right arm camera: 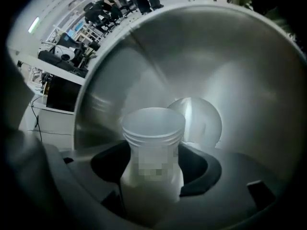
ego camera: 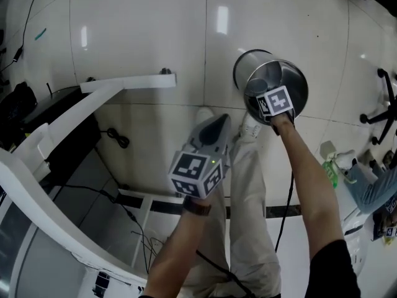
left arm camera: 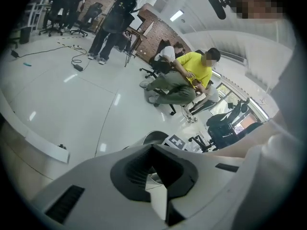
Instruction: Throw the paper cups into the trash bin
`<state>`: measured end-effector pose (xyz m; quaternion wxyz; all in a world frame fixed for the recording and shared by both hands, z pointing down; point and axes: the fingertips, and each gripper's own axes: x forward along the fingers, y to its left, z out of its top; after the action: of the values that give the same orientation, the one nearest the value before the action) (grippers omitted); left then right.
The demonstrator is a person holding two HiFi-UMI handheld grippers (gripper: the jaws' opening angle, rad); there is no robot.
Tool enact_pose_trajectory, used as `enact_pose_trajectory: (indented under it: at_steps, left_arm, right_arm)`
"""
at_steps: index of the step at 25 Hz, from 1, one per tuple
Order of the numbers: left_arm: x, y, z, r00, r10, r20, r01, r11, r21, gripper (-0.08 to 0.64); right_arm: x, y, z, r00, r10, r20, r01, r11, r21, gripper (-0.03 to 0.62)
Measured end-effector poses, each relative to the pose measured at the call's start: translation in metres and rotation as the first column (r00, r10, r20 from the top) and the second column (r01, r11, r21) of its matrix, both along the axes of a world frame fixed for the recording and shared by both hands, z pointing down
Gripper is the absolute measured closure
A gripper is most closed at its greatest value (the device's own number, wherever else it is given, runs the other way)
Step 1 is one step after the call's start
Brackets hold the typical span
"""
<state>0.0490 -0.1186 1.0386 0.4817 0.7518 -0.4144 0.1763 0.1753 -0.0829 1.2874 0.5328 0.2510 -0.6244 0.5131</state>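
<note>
Seen from the head, the right claw [ego camera: 273,98] hangs in the mouth of the steel trash bin [ego camera: 298,79] at one o'clock, and its marker cube hides what it carries. The left claw [ego camera: 216,126] sits near centre, tapering to a point. A white worktop [ego camera: 93,101] runs off at nine o'clock with a cable [ego camera: 118,138] beneath it, and an office chair [ego camera: 386,107] stands at three. None of these block the way. The person's own shoe [ego camera: 251,126] is just beside the bin.

In the left gripper view, the jaws are pressed together on nothing. The trash bin peeks past them at twelve, and a seated person [left arm camera: 192,73] is well beyond.

In the right gripper view, the jaws pinch a paper cup [right arm camera: 153,143] by its lower body and dent it, with the bin's wall all round. I'd worry that the crumpled cup clings to a pad on release, or that the foot nudges the bin.
</note>
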Motion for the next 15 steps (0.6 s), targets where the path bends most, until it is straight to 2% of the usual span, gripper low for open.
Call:
enact_pose_trajectory:
  at_steps: [4,6,8,12,15]
  left_arm:
    - [-0.011,0.004,0.003,0.999,-0.049,-0.009,0.049,0.999,-0.011,0.558]
    - [-0.011,0.006,0.006,0.998,-0.056,-0.006,0.056,0.998,-0.012,0.558]
    - [-0.011,0.007,0.01,0.998,-0.06,0.001,0.06,0.998,-0.014,0.558]
    - [-0.007,0.007,0.008,0.996,-0.091,-0.001,0.091,0.996,-0.022,0.558]
    - [0.007,0.003,0.002,0.996,-0.09,-0.011,0.09,0.996,-0.015,0.558]
  right_arm:
    - [-0.007,0.012,0.034,1.0,-0.012,-0.006,0.012,0.998,-0.061,0.273]
    - [-0.006,0.014,0.043,1.0,0.009,-0.003,-0.009,0.997,-0.071,0.27]
    - [-0.004,0.012,0.045,0.999,0.039,0.014,-0.038,0.996,-0.08,0.268]
    - [-0.001,0.016,0.039,0.998,0.041,0.045,-0.037,0.996,-0.08,0.265]
    - [0.0,0.016,0.028,0.996,0.056,0.073,-0.05,0.996,-0.08,0.238]
